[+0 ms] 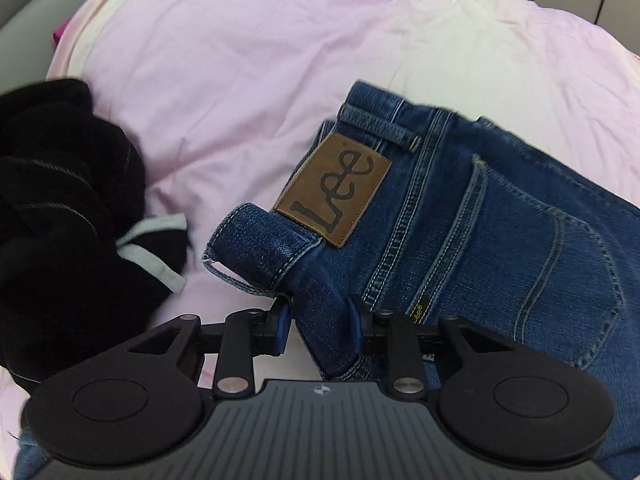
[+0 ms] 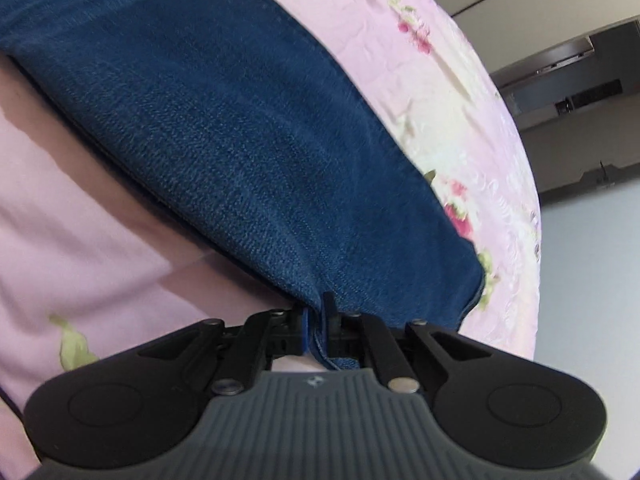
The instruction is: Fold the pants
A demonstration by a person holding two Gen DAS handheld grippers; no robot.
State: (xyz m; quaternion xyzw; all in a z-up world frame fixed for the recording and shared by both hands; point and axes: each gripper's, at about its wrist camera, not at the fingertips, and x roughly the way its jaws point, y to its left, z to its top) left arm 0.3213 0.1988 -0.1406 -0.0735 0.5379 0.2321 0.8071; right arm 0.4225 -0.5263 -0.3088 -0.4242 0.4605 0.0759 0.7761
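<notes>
The blue jeans (image 1: pixel 472 216) lie on a pink bedspread (image 1: pixel 240 80), waistband toward me, with a brown Lee patch (image 1: pixel 334 190) and a back pocket showing. My left gripper (image 1: pixel 320 324) is shut on a thick fold of denim at the waist edge. In the right wrist view a jeans leg (image 2: pixel 224 136) stretches away across the bed. My right gripper (image 2: pixel 318 320) is shut on the edge of the leg near its hem corner, the cloth pinched between the blue pads.
A crumpled black garment (image 1: pixel 60 208) with grey trim lies on the bed left of the jeans. The bedspread (image 2: pixel 460 152) has a floral border and its edge drops off at the right, with floor and furniture beyond.
</notes>
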